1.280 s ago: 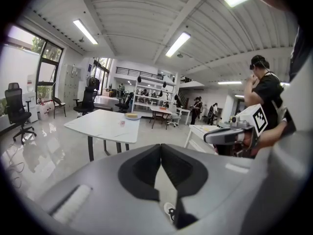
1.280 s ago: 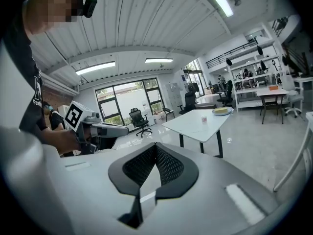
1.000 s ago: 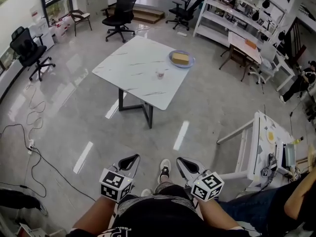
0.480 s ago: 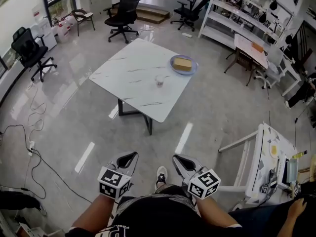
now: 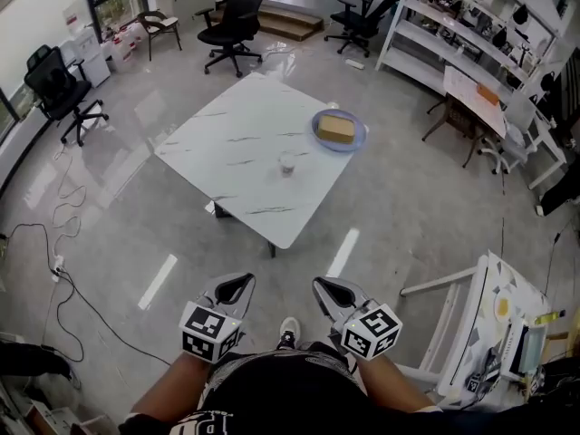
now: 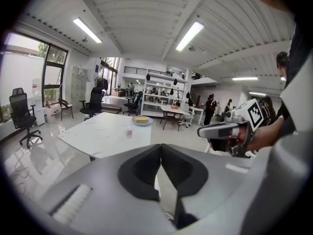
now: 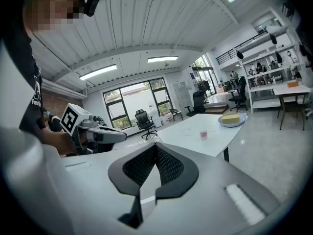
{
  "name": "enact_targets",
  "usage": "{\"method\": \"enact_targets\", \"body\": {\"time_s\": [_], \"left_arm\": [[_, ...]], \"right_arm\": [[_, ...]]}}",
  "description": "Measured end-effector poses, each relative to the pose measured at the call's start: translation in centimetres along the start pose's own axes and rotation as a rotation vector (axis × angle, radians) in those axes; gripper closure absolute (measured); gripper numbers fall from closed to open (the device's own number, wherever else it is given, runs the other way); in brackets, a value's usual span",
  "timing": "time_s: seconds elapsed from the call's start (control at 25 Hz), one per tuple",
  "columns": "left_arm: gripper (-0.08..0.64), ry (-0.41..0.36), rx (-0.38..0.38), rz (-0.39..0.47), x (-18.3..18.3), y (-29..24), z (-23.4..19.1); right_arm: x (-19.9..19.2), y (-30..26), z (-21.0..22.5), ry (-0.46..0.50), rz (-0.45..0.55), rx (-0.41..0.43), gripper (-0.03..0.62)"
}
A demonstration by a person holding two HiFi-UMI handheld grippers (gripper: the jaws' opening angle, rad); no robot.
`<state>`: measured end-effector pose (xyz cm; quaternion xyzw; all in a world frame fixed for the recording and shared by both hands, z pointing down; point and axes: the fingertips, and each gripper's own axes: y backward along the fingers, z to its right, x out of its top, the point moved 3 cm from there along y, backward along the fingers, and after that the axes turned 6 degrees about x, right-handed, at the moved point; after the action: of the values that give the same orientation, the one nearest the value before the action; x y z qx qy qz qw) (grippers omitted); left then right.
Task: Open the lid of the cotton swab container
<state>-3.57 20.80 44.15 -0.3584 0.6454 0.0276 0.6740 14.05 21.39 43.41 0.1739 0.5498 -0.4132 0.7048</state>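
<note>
Left tool (image 5: 237, 286): jaws closed together, nothing held.
Right tool (image 5: 332, 288): likewise closed, empty.
Cotton swab container (image 5: 287, 162): stands on white surface (image 5: 227, 143), well ahead of both tools; lid too small to judge.
Task status: apparently unstarted; approach, grip and lid opening remain.

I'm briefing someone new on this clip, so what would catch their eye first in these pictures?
A white marble-look table stands mid-floor, carrying a small container and a blue plate with a tan block on it. Nearest the camera, the left hand-held gripper and the right hand-held gripper are both shut and empty, well short of the table.
</note>
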Motion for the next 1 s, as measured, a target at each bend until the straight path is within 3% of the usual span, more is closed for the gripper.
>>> {"method": "enact_targets", "body": {"time_s": [0.48,1.0], "left_arm": [[0.502,-0.003,0.082,-0.006,3.9,-6.0,-0.5],[0.502,-0.01,0.057,-0.061,4.3,-9.7,-2.2]], "right_arm": [[1.7,-1.9,7.4,-0.025,-0.019,0.075,0.592],[1.9,-4.4,10.0,-0.051,-0.046,0.079,0.592]]}}
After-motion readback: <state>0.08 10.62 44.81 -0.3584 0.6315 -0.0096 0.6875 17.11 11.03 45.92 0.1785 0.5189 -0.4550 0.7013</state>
